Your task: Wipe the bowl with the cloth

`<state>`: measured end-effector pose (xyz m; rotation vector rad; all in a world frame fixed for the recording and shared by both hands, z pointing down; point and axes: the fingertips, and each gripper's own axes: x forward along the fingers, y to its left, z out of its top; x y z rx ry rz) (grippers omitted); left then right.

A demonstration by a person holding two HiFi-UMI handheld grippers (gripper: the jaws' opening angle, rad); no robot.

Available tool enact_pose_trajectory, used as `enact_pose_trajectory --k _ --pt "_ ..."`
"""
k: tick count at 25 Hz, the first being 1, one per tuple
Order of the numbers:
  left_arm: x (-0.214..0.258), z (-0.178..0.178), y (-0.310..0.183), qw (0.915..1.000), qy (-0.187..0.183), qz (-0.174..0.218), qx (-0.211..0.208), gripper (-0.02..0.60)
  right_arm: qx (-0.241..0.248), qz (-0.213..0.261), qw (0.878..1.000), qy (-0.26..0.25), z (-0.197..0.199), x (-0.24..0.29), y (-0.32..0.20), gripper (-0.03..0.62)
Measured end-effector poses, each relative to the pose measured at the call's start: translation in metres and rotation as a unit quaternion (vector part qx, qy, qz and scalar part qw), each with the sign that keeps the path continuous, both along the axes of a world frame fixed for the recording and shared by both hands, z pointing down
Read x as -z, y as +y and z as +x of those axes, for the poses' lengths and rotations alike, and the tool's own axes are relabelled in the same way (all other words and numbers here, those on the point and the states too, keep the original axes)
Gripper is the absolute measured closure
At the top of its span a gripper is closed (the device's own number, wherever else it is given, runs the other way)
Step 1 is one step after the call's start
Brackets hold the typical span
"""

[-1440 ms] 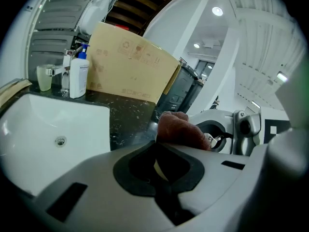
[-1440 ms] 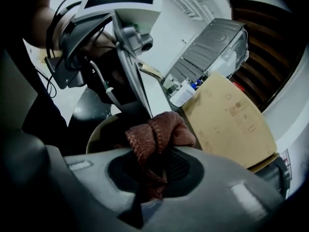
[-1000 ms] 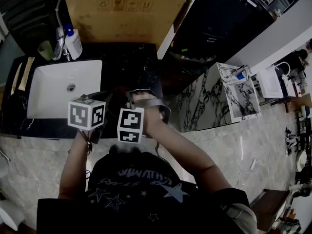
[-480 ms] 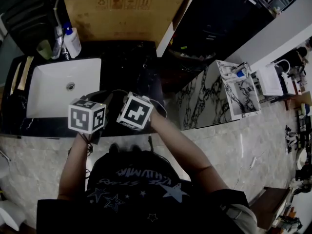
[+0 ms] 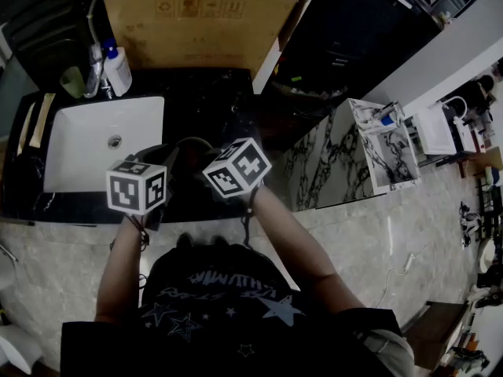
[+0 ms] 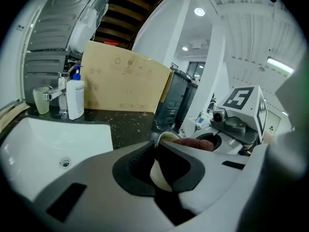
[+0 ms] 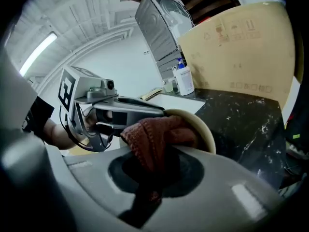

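Observation:
A cream bowl (image 6: pixel 161 175) is held by its rim, and my left gripper (image 6: pixel 157 151) is shut on it. My right gripper (image 7: pixel 149 170) is shut on a reddish-brown cloth (image 7: pixel 157 138), which is pressed into the bowl (image 7: pixel 206 133). In the left gripper view the cloth (image 6: pixel 194 143) shows just past the bowl's edge. From the head view both marker cubes sit side by side over the counter's front edge, left cube (image 5: pixel 137 185) and right cube (image 5: pixel 237 167), and they hide the bowl.
A white sink (image 5: pixel 78 144) lies left of the grippers in the black marble counter (image 5: pixel 224 104). Behind it stand a soap bottle (image 5: pixel 119 69), a green cup (image 5: pixel 72 81) and a large cardboard box (image 5: pixel 200 22). A marble-patterned cabinet (image 5: pixel 346 159) is to the right.
My right gripper has swung to the right and turned, its cube now tilted. The bowl's light rim seen earlier is now covered. The left gripper has barely moved.

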<state>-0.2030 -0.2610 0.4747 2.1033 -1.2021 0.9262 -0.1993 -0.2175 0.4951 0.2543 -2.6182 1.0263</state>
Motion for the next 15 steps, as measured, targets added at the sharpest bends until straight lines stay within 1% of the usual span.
enact_pose_trajectory --k 3,6,8,10,13,15 --pt "-0.002 -0.003 -0.005 1.0 0.003 0.001 0.005 0.554 -0.02 0.011 1.0 0.007 0.01 0.002 -0.007 0.548" --pt "-0.008 -0.011 -0.009 0.9999 -0.003 -0.006 0.011 0.558 -0.042 0.018 0.999 -0.002 0.025 0.008 -0.01 0.548" --pt "-0.011 -0.019 -0.012 0.9997 -0.002 -0.011 0.024 0.56 -0.067 0.019 0.997 -0.015 0.043 0.014 -0.015 0.548" --pt "-0.01 -0.03 -0.017 0.999 0.008 -0.011 0.044 0.56 -0.103 0.016 0.994 -0.027 0.066 0.018 -0.021 0.548" --pt "0.001 -0.042 -0.026 0.9972 0.024 0.004 0.07 0.56 -0.162 -0.006 0.986 -0.031 0.098 0.011 -0.028 0.548" --pt "0.015 -0.045 -0.033 0.9955 0.042 0.023 0.082 0.561 -0.188 -0.034 0.981 -0.03 0.107 -0.003 -0.026 0.547"
